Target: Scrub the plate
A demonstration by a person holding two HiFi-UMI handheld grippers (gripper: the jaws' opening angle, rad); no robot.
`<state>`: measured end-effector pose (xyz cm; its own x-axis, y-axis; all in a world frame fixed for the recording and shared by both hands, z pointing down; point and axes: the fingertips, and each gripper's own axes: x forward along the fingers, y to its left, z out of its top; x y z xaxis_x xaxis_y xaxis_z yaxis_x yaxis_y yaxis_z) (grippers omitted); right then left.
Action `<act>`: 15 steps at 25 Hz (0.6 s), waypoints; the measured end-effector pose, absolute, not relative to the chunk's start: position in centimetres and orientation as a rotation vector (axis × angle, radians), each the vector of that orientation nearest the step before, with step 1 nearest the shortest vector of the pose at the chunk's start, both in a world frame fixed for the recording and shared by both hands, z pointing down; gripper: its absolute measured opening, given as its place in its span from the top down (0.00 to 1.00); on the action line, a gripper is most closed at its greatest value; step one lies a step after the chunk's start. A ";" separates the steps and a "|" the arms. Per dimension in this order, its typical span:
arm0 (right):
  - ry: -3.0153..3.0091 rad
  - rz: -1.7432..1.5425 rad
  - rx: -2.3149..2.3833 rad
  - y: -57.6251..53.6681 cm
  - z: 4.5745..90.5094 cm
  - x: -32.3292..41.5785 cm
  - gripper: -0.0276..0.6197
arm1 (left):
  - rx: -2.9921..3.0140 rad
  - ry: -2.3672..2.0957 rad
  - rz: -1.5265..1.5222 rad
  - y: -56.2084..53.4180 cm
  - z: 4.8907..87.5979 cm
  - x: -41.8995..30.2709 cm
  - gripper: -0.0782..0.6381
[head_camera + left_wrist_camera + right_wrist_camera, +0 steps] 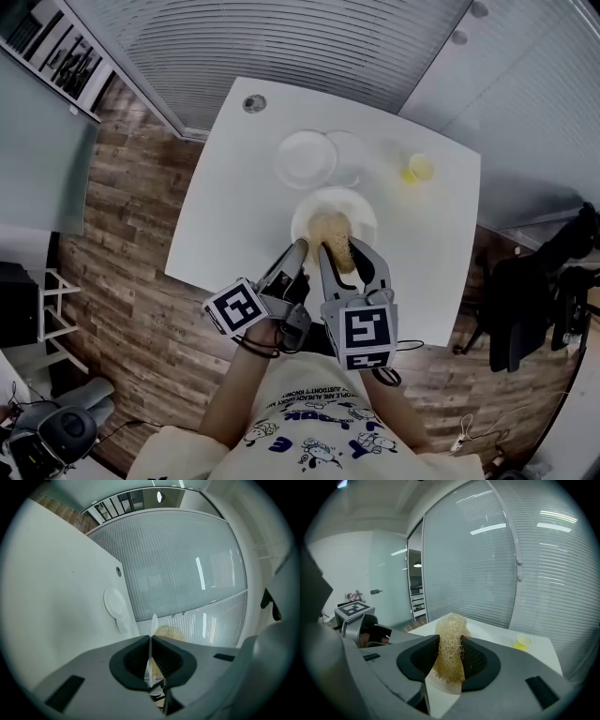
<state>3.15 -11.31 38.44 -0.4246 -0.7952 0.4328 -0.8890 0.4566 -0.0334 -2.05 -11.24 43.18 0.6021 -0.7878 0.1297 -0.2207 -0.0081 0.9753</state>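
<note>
A white plate (361,214) is lifted above the table, and my left gripper (298,249) is shut on its near-left rim. In the left gripper view the plate (154,623) shows edge-on as a thin white line pinched between the pads of the left gripper (151,643). My right gripper (342,255) is shut on a tan loofah scrubber (334,238) that rests against the plate's face. In the right gripper view, the scrubber (450,646) stands between the pads of the right gripper (450,657), with the plate (439,694) just below it.
On the white table (234,206) behind lie a white plate (305,157) and a clear dish (352,157). A yellow cup (419,169) stands at the back right. A round grommet (253,103) marks the far left corner. Dark chairs (525,300) stand to the right.
</note>
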 end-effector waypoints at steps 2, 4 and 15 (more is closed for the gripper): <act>-2.353 0.355 1.420 -11.0 38.5 3.2 0.76 | 1.566 -0.878 -0.548 -11.3 43.2 -2.1 0.84; -2.350 0.349 1.414 -10.9 38.5 3.2 0.76 | 1.542 -0.875 -0.553 -11.2 43.4 -2.1 0.84; -2.297 0.331 1.437 -11.3 38.6 4.7 0.77 | 1.570 -0.864 -0.559 -11.9 43.2 -2.3 0.84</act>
<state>4.67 -11.26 38.64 -0.3853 -0.8006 0.4588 -0.8975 0.4407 0.0153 -2.32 -11.89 43.16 0.6088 -0.7850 0.1145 -0.2166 -0.0256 0.9759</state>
